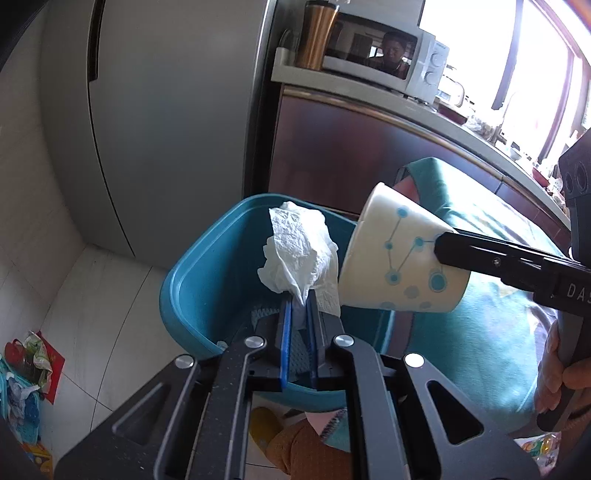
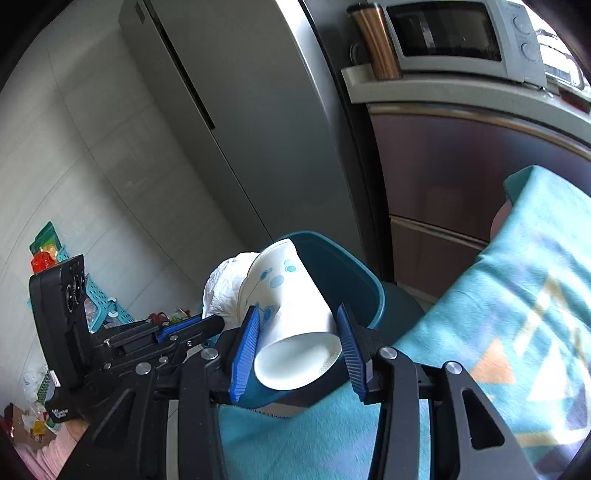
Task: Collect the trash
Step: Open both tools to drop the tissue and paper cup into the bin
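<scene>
My left gripper (image 1: 300, 301) is shut on a crumpled white tissue (image 1: 301, 251), which sticks up over the open teal bin (image 1: 192, 291). My right gripper (image 2: 297, 338) is shut on a white paper cup with blue dots (image 2: 291, 310); the cup lies on its side with its mouth toward the bin (image 2: 354, 280). In the left wrist view the cup (image 1: 399, 258) hangs just right of the tissue, above the bin's right rim, with the right gripper's black finger (image 1: 480, 254) across it. From the right wrist camera the tissue (image 2: 225, 288) shows behind the cup, and the left gripper (image 2: 192, 325) reaches in from the left.
A grey fridge (image 1: 166, 110) stands behind the bin, beside a dark cabinet (image 1: 351, 147) with a microwave (image 1: 384, 55) and a copper tumbler (image 1: 317, 33) on top. A teal patterned cloth (image 2: 498, 314) covers a surface at the right. Clutter and a perforated basket (image 2: 99, 299) lie on the floor at left.
</scene>
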`<state>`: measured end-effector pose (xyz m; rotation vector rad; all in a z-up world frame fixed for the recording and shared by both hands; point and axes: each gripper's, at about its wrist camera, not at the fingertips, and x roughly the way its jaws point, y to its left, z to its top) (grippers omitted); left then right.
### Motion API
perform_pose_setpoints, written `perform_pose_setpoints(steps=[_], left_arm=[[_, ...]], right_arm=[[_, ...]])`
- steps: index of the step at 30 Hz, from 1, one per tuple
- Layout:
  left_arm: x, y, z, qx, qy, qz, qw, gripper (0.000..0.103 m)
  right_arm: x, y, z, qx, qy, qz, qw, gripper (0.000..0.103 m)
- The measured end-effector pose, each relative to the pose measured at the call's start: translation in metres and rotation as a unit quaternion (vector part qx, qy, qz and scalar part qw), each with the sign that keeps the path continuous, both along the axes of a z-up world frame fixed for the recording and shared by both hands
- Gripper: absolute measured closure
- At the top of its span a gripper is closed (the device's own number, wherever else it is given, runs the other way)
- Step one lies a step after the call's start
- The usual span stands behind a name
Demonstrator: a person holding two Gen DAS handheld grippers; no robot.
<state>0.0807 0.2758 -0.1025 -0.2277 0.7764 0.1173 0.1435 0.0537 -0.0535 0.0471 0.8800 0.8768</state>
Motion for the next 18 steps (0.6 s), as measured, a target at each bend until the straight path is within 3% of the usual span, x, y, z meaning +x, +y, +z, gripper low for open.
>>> perform_pose_setpoints(steps=[9, 18], left_arm=[[0.019, 0.003, -0.022, -0.01, 0.021, 0.017, 0.9996, 0.092], [0.018, -0.008, -0.023, -0.002, 0.013, 0.009, 0.9999, 0.088]], right_arm=[[0.019, 0.025, -0.015, -0.014, 0.047, -0.014, 0.999, 0.061], [0.007, 0.001, -0.007, 0.003, 0.035, -0.015, 0.999, 0.06]])
